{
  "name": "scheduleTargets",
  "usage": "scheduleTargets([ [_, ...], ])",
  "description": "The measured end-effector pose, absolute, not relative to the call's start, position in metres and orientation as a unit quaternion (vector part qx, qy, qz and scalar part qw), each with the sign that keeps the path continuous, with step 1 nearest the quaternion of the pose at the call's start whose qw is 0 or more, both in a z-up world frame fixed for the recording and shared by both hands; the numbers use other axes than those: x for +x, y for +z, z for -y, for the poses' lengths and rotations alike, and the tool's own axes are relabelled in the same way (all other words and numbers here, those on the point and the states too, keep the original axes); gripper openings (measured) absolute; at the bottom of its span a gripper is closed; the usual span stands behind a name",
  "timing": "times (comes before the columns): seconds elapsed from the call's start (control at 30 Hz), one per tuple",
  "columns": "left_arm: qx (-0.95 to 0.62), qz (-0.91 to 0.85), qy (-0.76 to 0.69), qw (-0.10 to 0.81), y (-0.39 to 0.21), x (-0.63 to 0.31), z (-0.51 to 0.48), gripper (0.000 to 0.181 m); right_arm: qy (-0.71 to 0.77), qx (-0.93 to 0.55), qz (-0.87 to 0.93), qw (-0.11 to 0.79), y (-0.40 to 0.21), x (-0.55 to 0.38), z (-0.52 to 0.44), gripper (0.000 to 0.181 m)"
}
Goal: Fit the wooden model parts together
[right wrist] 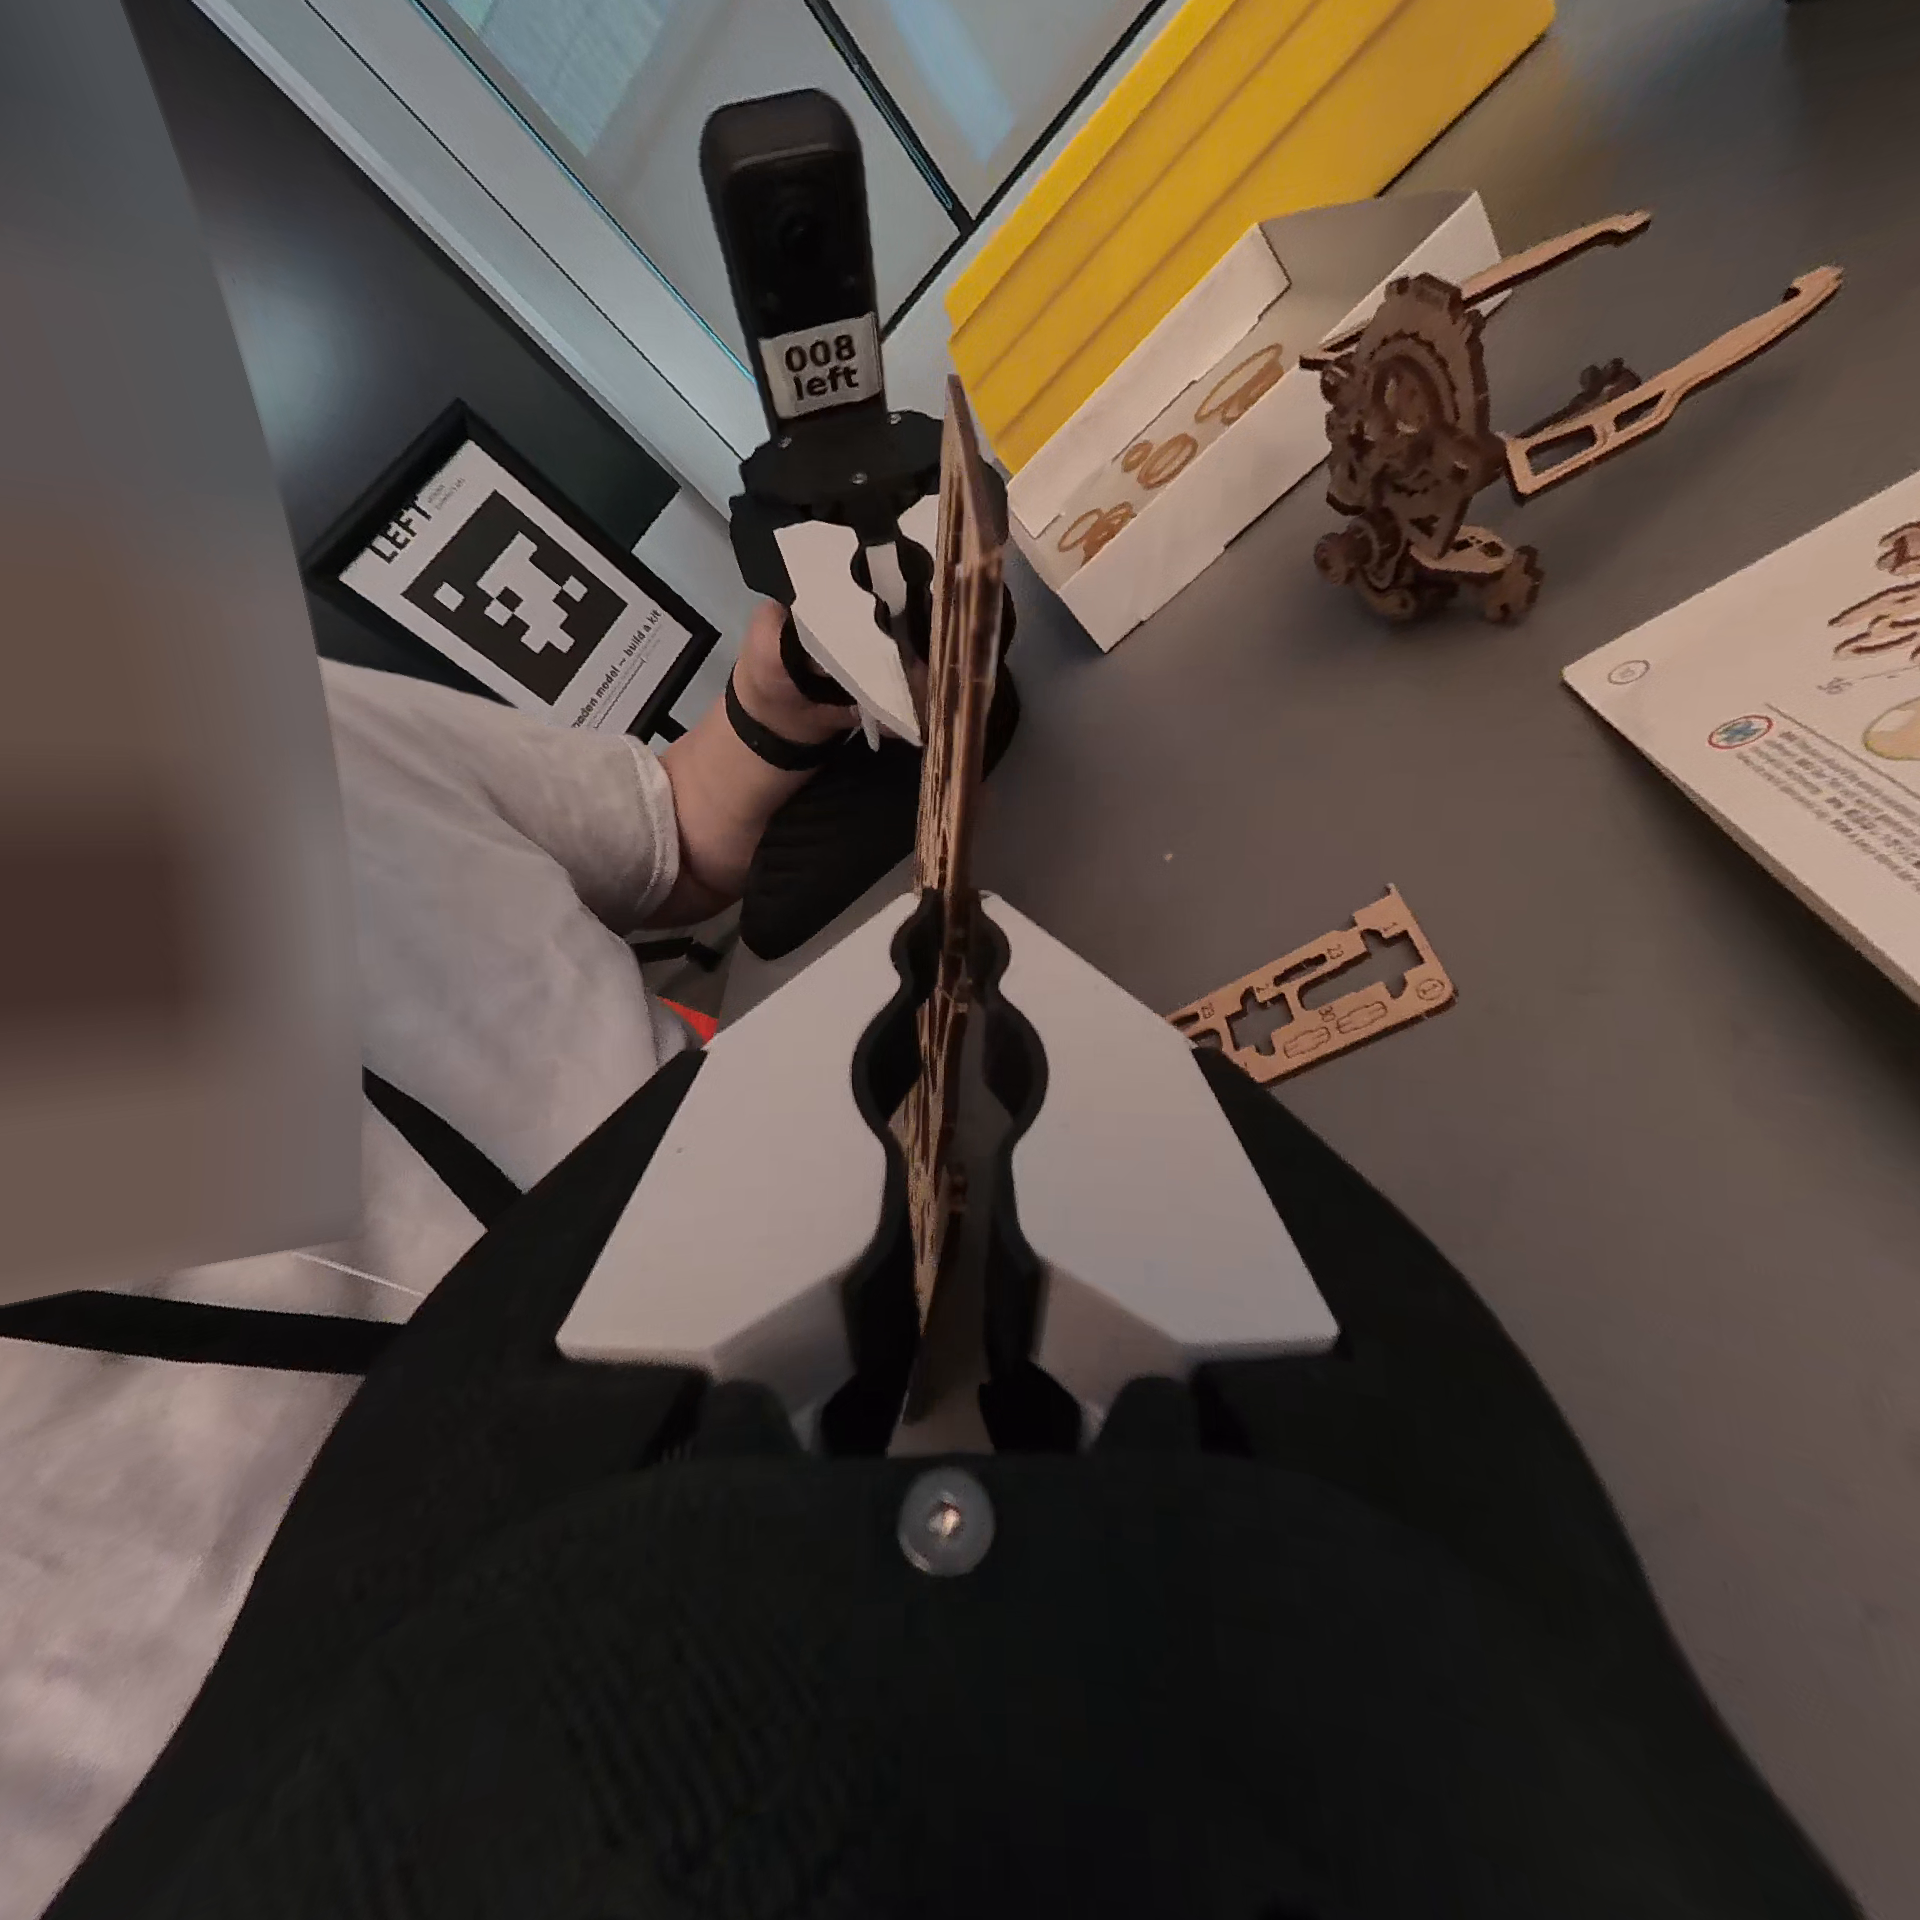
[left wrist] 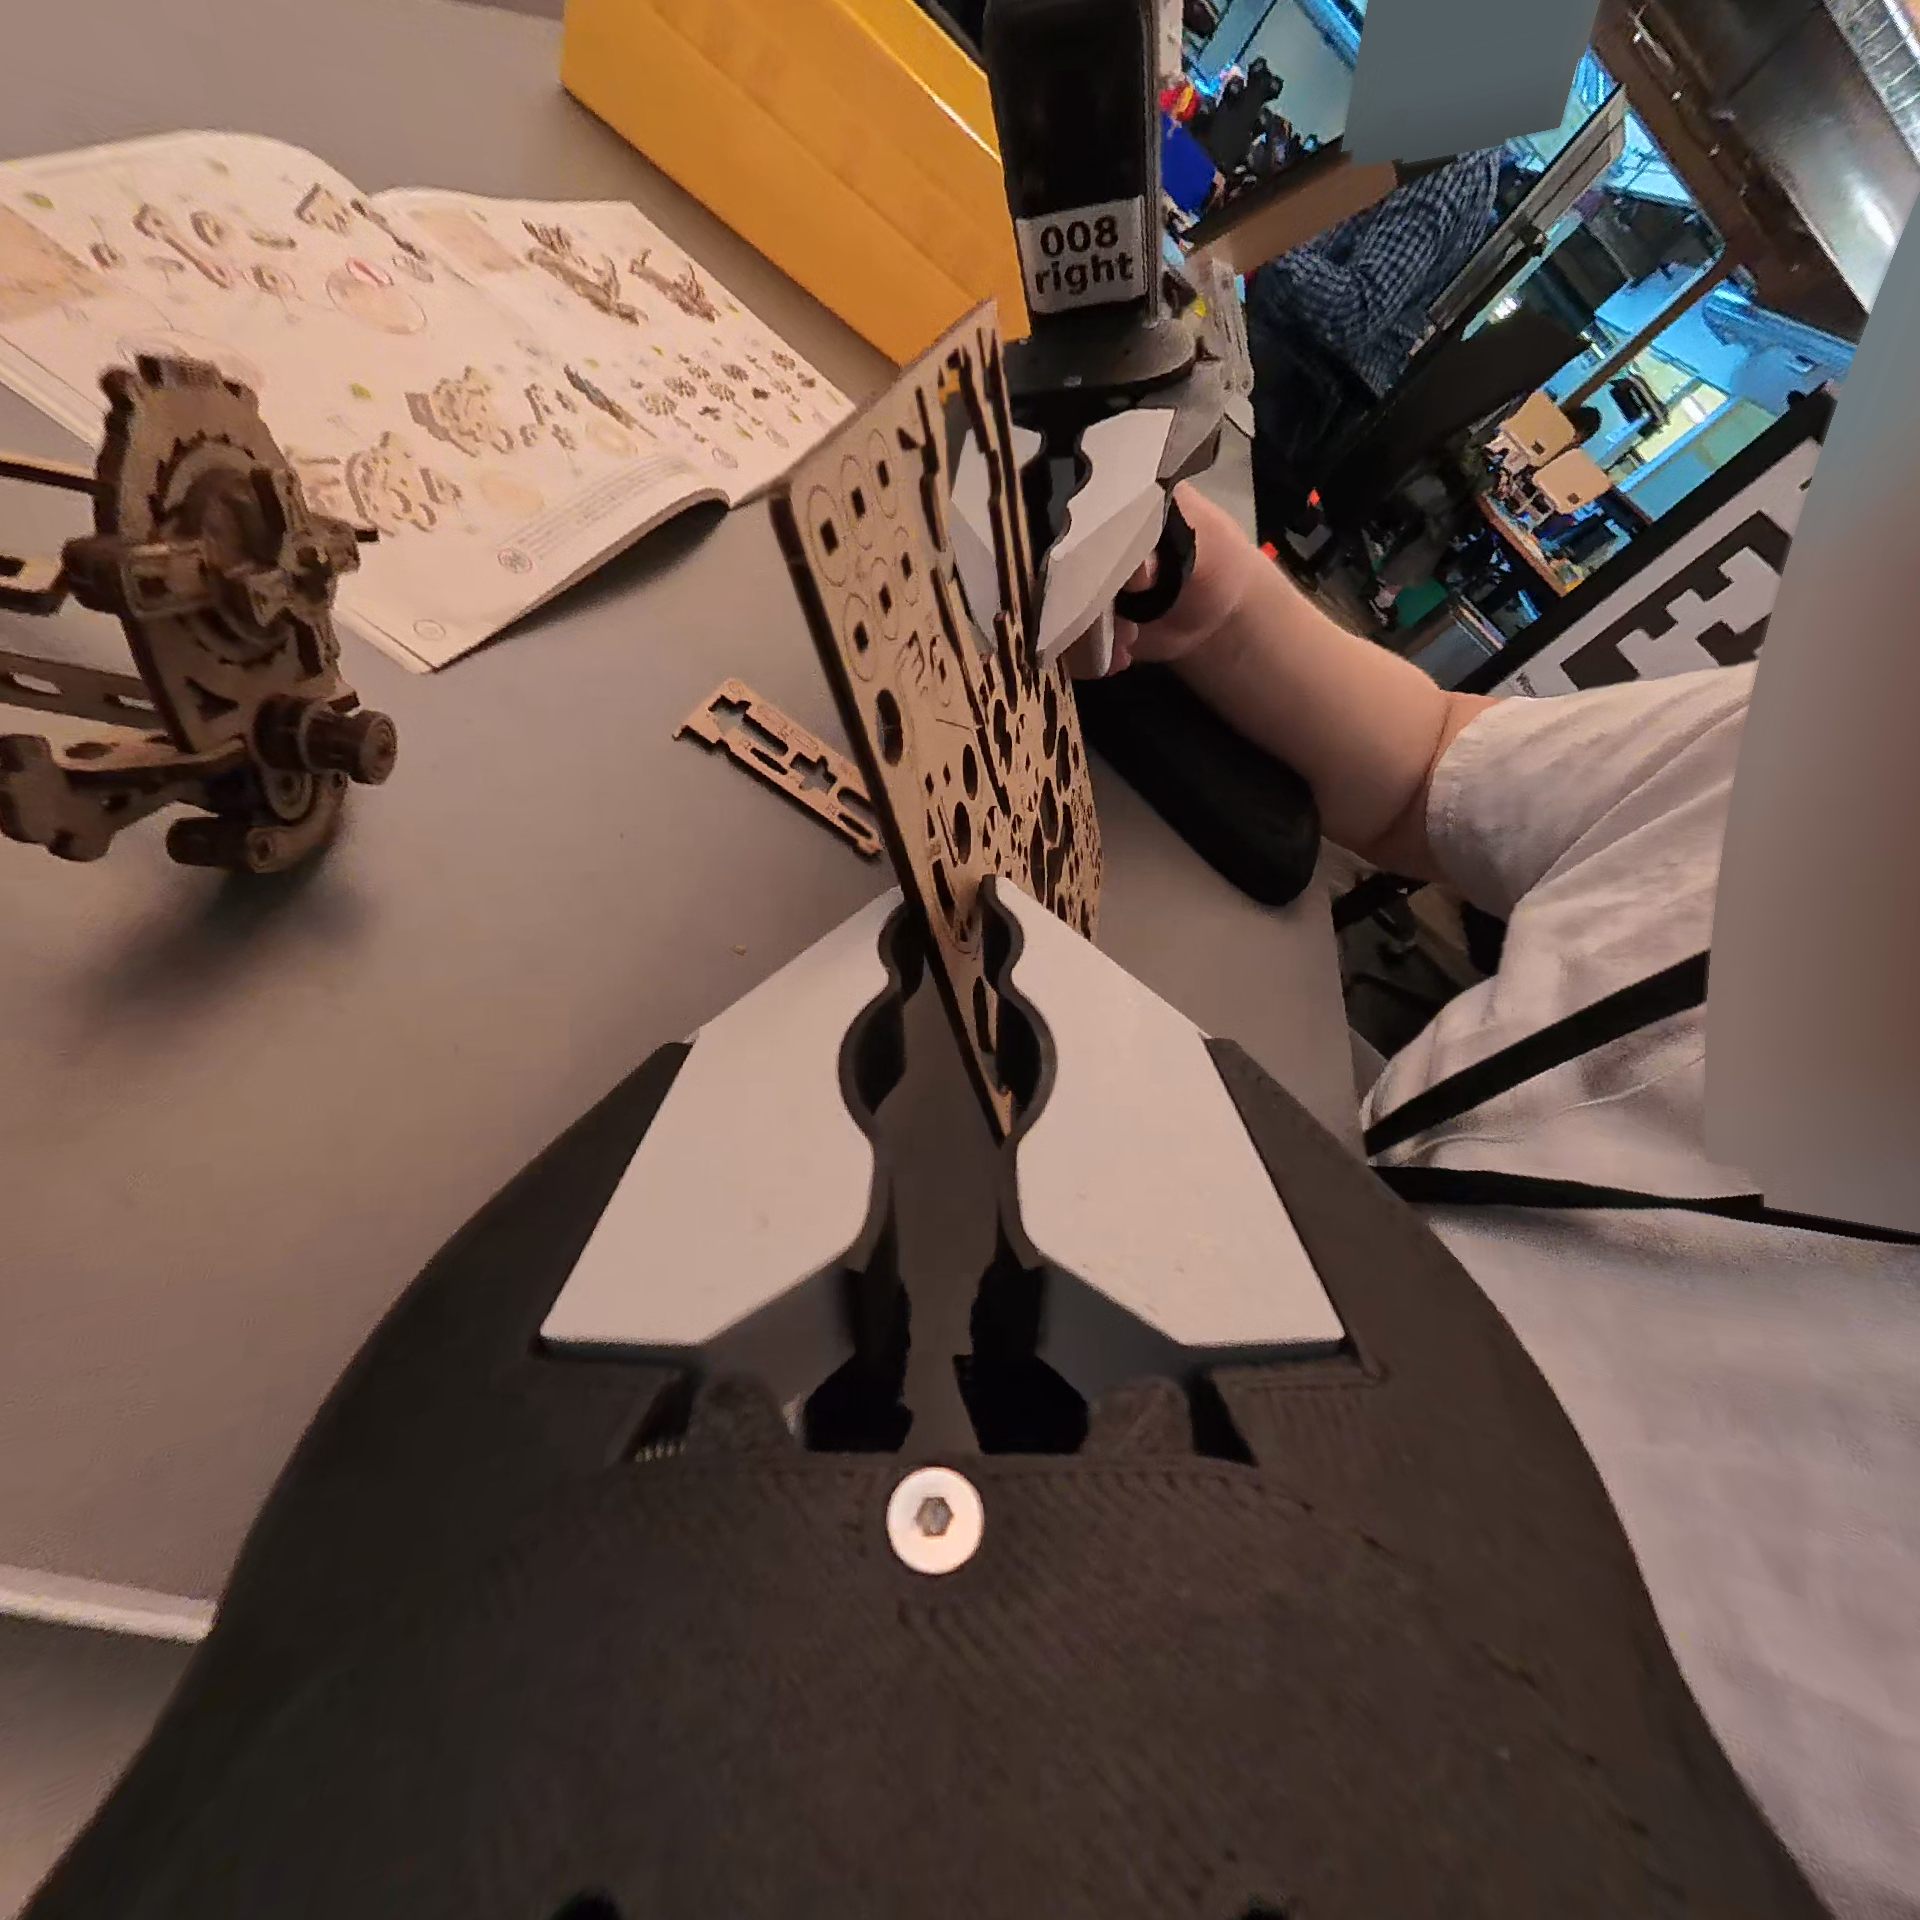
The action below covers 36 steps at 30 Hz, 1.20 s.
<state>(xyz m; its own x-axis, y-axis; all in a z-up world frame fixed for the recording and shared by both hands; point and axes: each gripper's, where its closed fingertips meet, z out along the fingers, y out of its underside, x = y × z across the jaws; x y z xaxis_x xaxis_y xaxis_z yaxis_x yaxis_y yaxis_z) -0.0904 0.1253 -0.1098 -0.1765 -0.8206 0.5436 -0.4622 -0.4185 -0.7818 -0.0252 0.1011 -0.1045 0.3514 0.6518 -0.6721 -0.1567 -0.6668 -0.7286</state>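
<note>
A thin laser-cut wooden parts sheet [left wrist: 914, 665] with many cut-outs stands on edge above the grey table [left wrist: 520, 1039]. My left gripper [left wrist: 945, 909] is shut on its near end. My right gripper [left wrist: 1039, 649] is shut on the far end. In the right wrist view the sheet [right wrist: 961, 623] shows edge-on between my right gripper's [right wrist: 948, 909] fingers, with the left gripper [right wrist: 894, 727] on its far end. A partly built wooden model [left wrist: 208, 623] stands on the table to the left and also shows in the right wrist view [right wrist: 1413, 447].
A small wooden parts strip [left wrist: 790, 769] lies flat by the sheet. An open instruction booklet [left wrist: 416, 343] lies behind the model. A yellow box [left wrist: 790, 145] stands at the back. A white box [right wrist: 1195, 447] holds wooden rings. A person's arm and white sleeve [left wrist: 1558, 790] are at the table edge. The grippers' ends are close to 8 cm from one another.
</note>
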Motion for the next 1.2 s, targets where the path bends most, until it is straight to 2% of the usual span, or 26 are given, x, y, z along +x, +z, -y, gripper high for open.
scheduleTargets([
  [0.17,-0.618,-0.519,-0.557,0.199,-0.106,-0.088,-0.129,0.010,0.548,-0.730,0.158,0.377,-0.104,-0.022,-0.104,0.001],
  [0.5,-0.638,-0.470,-0.583,0.178,-0.106,-0.089,-0.142,0.008,0.555,-0.731,0.147,0.369,-0.110,-0.021,-0.106,0.001],
  [0.6,-0.644,-0.468,-0.590,0.136,-0.112,-0.088,-0.136,0.030,0.546,-0.736,0.145,0.373,-0.112,-0.020,-0.109,0.001],
  [0.7,-0.652,-0.485,-0.573,0.100,-0.124,-0.086,-0.125,0.033,0.563,-0.727,0.130,0.371,-0.109,-0.020,-0.113,0.001],
  [0.87,-0.654,-0.504,-0.559,0.076,-0.131,-0.087,-0.114,0.005,0.565,-0.727,0.124,0.369,-0.110,-0.022,-0.118,0.001],
  [0.93,-0.652,-0.501,-0.564,0.072,-0.130,-0.088,-0.113,0.004,0.542,-0.736,0.136,0.382,-0.110,-0.020,-0.118,0.006],
  [1.03,-0.651,-0.508,-0.561,0.066,-0.131,-0.089,-0.113,0.005,0.465,-0.758,0.169,0.425,-0.110,-0.004,-0.117,0.024],
  [1.2,-0.648,-0.506,-0.568,0.036,-0.133,-0.093,-0.110,0.004,0.448,-0.773,0.143,0.426,-0.101,0.022,-0.108,0.024],
])
